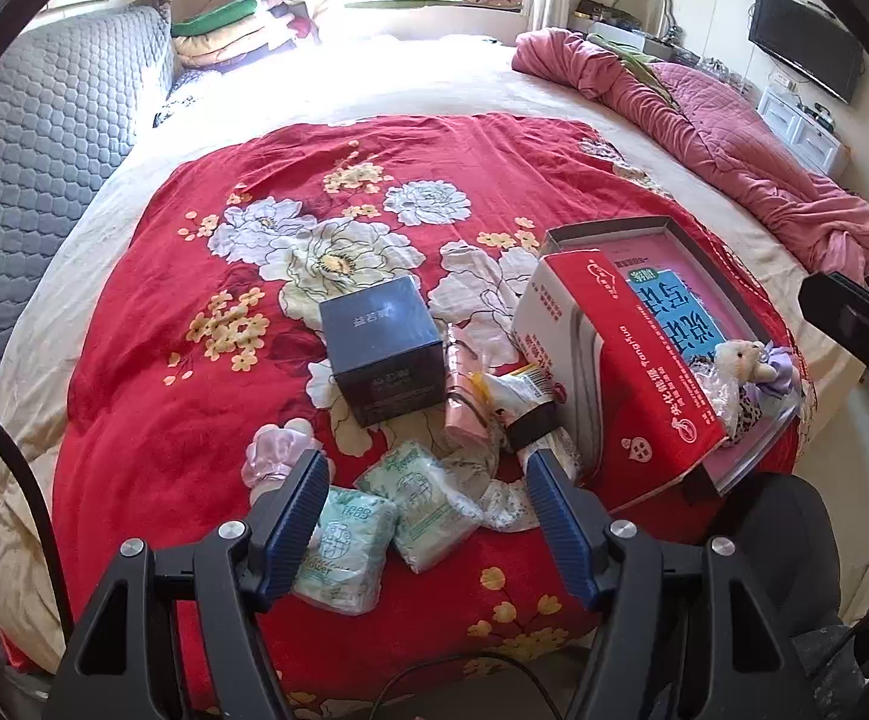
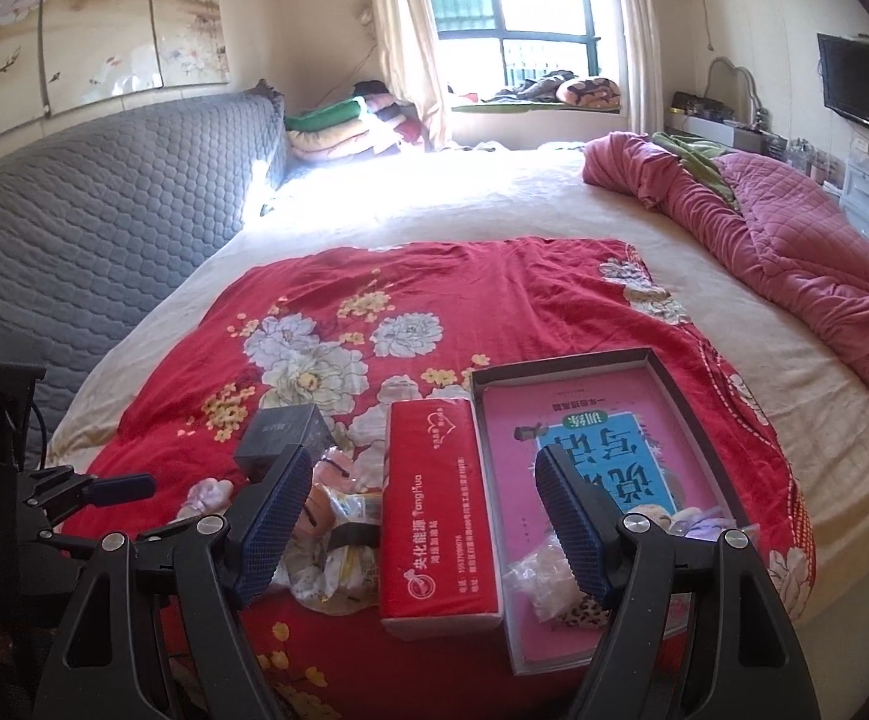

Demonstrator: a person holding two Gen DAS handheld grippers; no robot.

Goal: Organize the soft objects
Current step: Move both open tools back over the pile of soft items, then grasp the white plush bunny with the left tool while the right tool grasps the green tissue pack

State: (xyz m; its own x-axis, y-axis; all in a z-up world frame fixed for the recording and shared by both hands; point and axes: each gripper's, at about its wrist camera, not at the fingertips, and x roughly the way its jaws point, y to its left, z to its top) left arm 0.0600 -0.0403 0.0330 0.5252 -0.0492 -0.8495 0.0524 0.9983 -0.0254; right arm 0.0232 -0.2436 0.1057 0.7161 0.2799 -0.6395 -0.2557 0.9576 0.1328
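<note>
On the red floral blanket (image 1: 194,420) lie two pale green tissue packs (image 1: 416,498), a pink scrunchie (image 1: 272,456), a pink pouch (image 1: 464,402) and a white wrapped packet (image 1: 518,390). My left gripper (image 1: 428,516) is open, low over the tissue packs. A shallow box (image 2: 560,372) with a pink book inside holds a small plush toy (image 1: 740,360) in clear wrap (image 2: 542,576). A red tissue box (image 2: 434,516) leans on the shallow box's left side. My right gripper (image 2: 422,516) is open above the red box, empty.
A dark cube box (image 1: 383,342) stands left of the pile. A pink quilt (image 2: 794,228) is bunched at the bed's right. A grey padded headboard (image 2: 104,228) runs along the left. Folded bedding (image 2: 338,126) is stacked near the window.
</note>
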